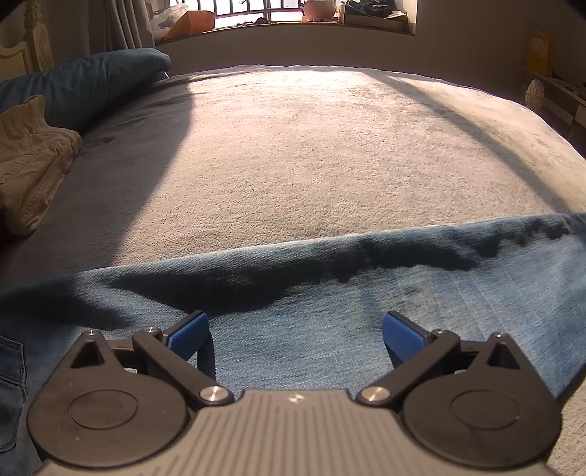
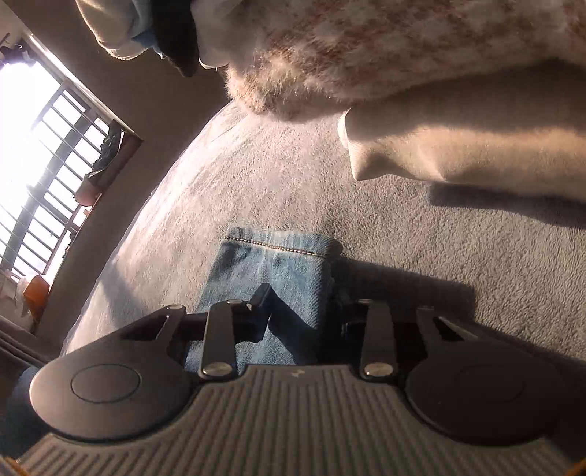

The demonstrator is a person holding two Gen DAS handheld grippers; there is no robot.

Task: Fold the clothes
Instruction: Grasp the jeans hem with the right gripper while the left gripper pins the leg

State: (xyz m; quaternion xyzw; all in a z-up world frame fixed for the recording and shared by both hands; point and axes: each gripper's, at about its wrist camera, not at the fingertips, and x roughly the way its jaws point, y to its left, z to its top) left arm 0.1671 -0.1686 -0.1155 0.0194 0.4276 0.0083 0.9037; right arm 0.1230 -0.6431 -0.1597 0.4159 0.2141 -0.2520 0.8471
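Jeans point(image 1: 329, 293): blue denim, spread on the bed point(image 1: 293, 146) — in the left wrist view one leg runs as a long band from side to side, right under the camera, with a dark crease along its far edge.

Long axis: in the right wrist view the leg end point(image 2: 271, 271) points away from the camera, and its stitched hem point(image 2: 273, 246) runs crosswise at the far tip.

Left gripper point(image 1: 295, 329): jaws wide apart, blue pads showing, nothing pinched between them. It hangs low over the denim; can't tell if the tips touch it.

Right gripper point(image 2: 302, 296): jaws drawn in narrow around the leg end, denim between them. The left tip sits on the cloth, but the right one is lost in shadow at the fabric edge — so a real grip, can't tell.

Containers: an orange box-like thing point(image 1: 192, 22) sits on the window ledge point(image 1: 293, 25) with other clutter; what's inside is too small to make out.

Other stuff on the bed: a teal pillow point(image 1: 91, 80) and a crumpled cream garment point(image 1: 29, 161) at the left edge, well apart from the jeans.

Near the right gripper: a fuzzy cream and brown sleeve point(image 2: 403, 47) and a pale cloth point(image 2: 457, 146) hang above the bed cover.
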